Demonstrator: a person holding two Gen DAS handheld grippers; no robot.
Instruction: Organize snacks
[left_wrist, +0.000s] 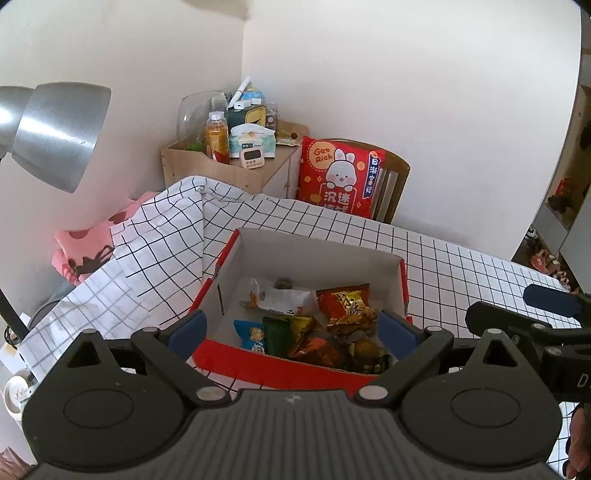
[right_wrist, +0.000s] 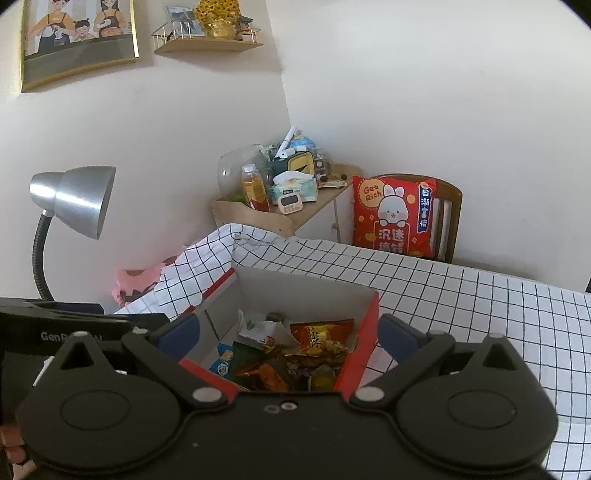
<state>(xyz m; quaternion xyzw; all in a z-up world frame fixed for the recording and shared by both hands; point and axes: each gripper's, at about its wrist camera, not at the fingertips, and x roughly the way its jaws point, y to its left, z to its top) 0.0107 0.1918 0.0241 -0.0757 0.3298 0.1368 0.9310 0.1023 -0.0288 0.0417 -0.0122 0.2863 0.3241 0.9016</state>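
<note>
Snacks (left_wrist: 314, 325) lie jumbled, axes mixed, in the box (left_wrist: 317, 254); both claws (left_wrist: 291, 326) (right_wrist: 288, 334) spread, empty.

box (left_wrist: 369, 254) near corner hidden behind left gripper (left_wrist: 291, 328), lamp (left_wrist: 55, 133) cut off at frame edge

The right tool (right_wrist: 290, 334) hangs spread wide over the red box (right_wrist: 364, 339) of snack packets (right_wrist: 317, 338).

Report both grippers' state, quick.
Left gripper: open, holding nothing, above the snack box.
Right gripper: open, holding nothing, above the same box.
</note>
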